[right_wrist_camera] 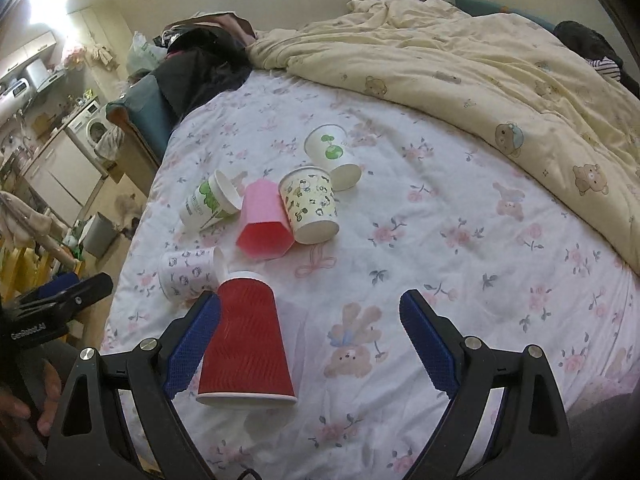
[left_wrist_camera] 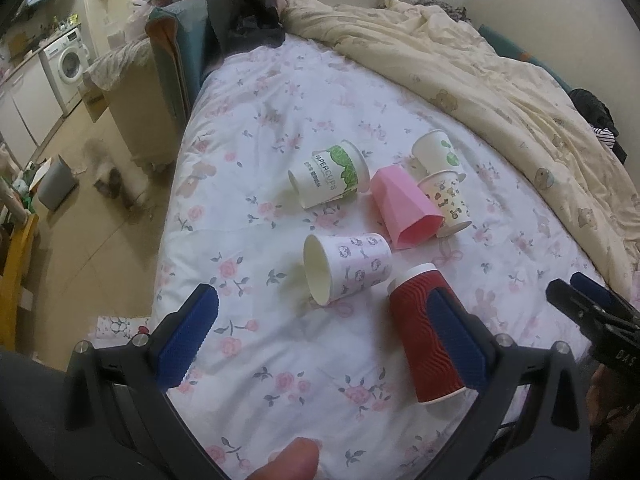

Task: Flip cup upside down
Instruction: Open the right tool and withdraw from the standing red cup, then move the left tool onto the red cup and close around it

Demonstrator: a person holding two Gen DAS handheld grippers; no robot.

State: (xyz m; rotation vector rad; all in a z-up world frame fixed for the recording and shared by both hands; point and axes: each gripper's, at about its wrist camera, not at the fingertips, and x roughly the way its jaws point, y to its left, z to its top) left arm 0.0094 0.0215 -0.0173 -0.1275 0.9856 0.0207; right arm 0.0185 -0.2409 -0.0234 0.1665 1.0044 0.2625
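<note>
We hold both grippers over a bed [left_wrist_camera: 304, 380] with a floral sheet, and both sets of jaws stand released, grasping nothing. The red ribbed cup [right_wrist_camera: 246, 344] stands upside down on the sheet, rim down, just inside the left-hand jaw of the right gripper [right_wrist_camera: 310, 344]; whether pad and cup touch, we cannot tell. In the left wrist view the same cup sits by the right-hand jaw of the left gripper [left_wrist_camera: 326, 338], partly hidden behind its blue pad.

Ahead of the jaws lie the other cups. A pink-printed paper cup [left_wrist_camera: 346, 266] lies on its side, close beside the red one. Beyond it, a pink faceted cup [left_wrist_camera: 404, 210] lies tipped between a green-leaf paper cup [left_wrist_camera: 330, 176] and a cartoon-printed cup [right_wrist_camera: 310, 204]. Farthest off is a white cup with a green sprout [right_wrist_camera: 332, 154]. A cream quilt [right_wrist_camera: 460, 60] is bunched beyond them.

Only the left wrist view shows the pink-printed cup's open mouth; only the right wrist view shows the sprout print clearly.
</note>
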